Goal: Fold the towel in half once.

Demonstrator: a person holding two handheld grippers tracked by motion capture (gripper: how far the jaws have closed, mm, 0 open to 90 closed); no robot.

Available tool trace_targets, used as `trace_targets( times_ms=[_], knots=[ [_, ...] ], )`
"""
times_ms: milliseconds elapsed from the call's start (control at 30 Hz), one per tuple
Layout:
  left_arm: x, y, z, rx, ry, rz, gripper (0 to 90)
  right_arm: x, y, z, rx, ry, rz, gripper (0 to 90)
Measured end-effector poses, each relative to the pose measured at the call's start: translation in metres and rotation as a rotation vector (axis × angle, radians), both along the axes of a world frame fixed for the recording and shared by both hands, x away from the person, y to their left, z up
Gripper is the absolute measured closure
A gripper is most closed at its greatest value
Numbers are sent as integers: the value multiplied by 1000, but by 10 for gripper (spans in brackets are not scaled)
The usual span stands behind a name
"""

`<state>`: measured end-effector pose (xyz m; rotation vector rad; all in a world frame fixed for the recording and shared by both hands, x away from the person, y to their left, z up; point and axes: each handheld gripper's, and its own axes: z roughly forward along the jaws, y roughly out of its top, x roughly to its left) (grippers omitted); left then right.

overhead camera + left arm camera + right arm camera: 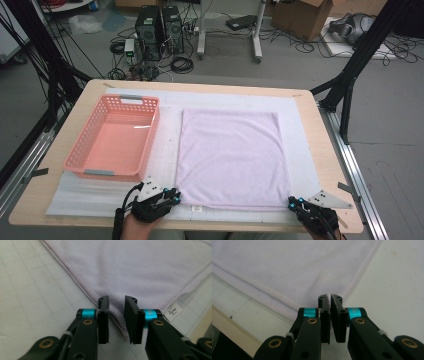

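A pale lilac towel lies flat on the white mat, its near edge toward me. My left gripper is at the towel's near left corner. In the left gripper view that corner lies flat between the jaws of the left gripper, which stand a little apart without pinching it. A small white label sticks out beside it. My right gripper is at the near right corner. In the right gripper view the right gripper has its jaws almost together on the hemmed corner of the towel.
An empty pink plastic basket stands left of the towel on the white gridded mat. The wooden table edge runs close behind both grippers. Black frame struts, computers and cables are on the floor beyond the table.
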<state>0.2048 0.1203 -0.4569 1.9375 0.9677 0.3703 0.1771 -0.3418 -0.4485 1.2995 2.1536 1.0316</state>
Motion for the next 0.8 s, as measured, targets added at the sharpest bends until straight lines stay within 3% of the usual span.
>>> trace_targets(
  times_ms=[100,233,333,600,733,800],
  knots=[
    [-2,-2,3,17,-20,9,859,-2,-1,2,7,-14,-1,876],
    [-6,7,10,-44,-30,13,858,-8,-7,12,52,-44,-3,876],
    [-8,11,12,-57,-25,15,857,-10,-9,15,67,-48,-2,876],
    [-20,11,15,-43,-31,-3,863,-19,-9,24,55,-30,4,875],
    [-25,13,11,-37,0,-11,862,-21,-7,23,13,4,4,874],
    [-26,13,10,-23,8,-12,845,-18,-6,18,-12,70,16,859]
  ],
)
